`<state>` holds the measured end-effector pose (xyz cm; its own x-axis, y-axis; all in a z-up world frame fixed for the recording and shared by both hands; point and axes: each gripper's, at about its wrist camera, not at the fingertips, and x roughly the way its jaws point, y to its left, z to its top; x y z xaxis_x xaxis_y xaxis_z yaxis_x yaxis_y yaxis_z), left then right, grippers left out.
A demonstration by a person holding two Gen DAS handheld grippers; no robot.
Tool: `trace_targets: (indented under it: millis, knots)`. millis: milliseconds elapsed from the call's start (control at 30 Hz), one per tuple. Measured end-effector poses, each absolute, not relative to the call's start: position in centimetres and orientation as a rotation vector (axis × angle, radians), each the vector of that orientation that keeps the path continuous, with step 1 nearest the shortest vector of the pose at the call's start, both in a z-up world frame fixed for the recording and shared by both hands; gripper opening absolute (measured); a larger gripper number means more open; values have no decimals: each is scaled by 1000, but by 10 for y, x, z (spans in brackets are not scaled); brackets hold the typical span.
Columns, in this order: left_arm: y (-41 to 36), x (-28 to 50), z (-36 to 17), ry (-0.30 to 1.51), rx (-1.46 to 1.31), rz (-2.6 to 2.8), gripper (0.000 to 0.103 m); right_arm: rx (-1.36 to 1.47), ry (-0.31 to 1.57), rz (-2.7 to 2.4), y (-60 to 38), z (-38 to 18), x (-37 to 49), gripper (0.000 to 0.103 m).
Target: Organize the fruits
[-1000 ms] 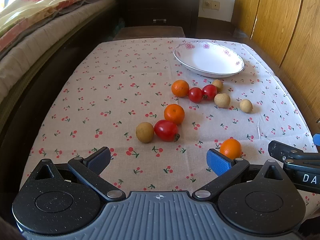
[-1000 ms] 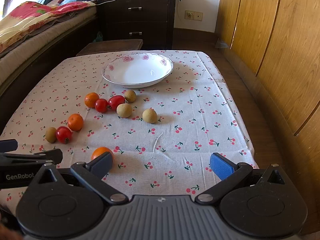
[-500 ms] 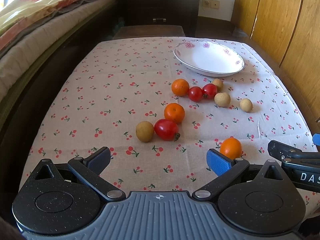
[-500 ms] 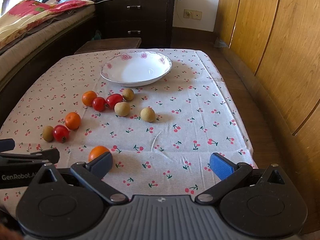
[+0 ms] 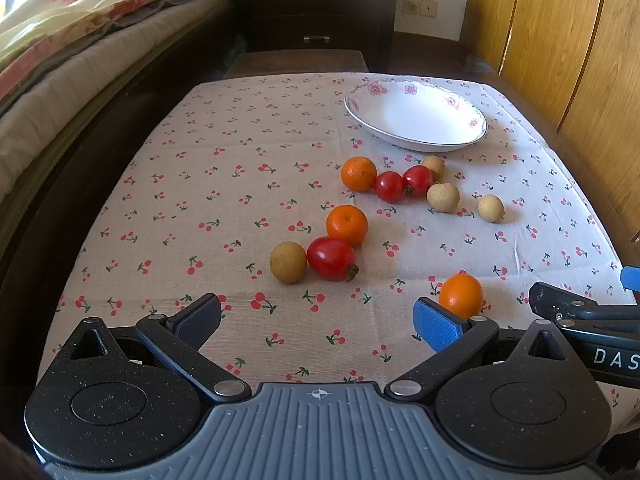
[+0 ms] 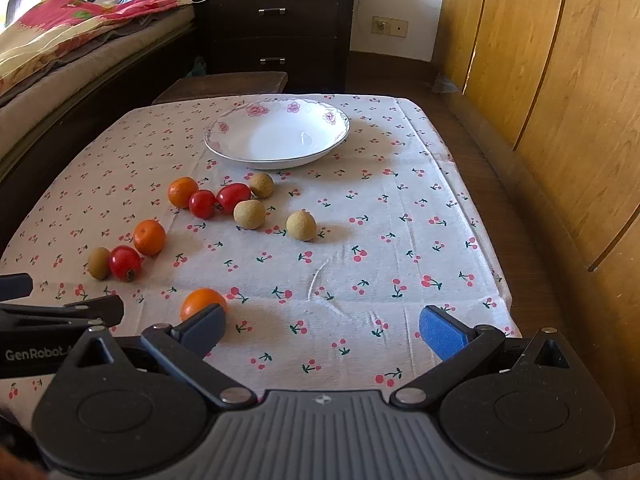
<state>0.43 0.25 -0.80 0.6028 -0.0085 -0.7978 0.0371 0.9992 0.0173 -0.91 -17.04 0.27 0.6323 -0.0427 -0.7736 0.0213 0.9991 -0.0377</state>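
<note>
An empty white bowl (image 5: 416, 118) with a floral rim stands at the far side of the table, also in the right wrist view (image 6: 278, 136). Oranges, red tomatoes and tan longans lie scattered in front of it. Nearest me are an orange (image 5: 461, 295), a tomato (image 5: 331, 258) and a longan (image 5: 288, 262). My left gripper (image 5: 316, 320) is open and empty above the near edge. My right gripper (image 6: 322, 330) is open and empty, with the near orange (image 6: 202, 302) just beyond its left finger.
The table carries a cherry-print cloth (image 6: 400, 240). A bed (image 5: 60, 60) runs along the left. A dark dresser (image 6: 280, 28) and a low stool (image 6: 224, 84) stand behind the table. Wooden wardrobe doors (image 6: 540, 100) line the right side.
Both grippers have moved slightly forward over the table, so the fruits and bowl sit a little lower and closer in view. Both stay open.
</note>
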Motion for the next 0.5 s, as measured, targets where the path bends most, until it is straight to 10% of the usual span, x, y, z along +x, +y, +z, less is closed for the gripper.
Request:
trace_targets:
  millis: [500]
  knots:
    - [13, 5, -15, 931, 45, -16, 103, -40, 904, 20, -160, -6, -2, 97]
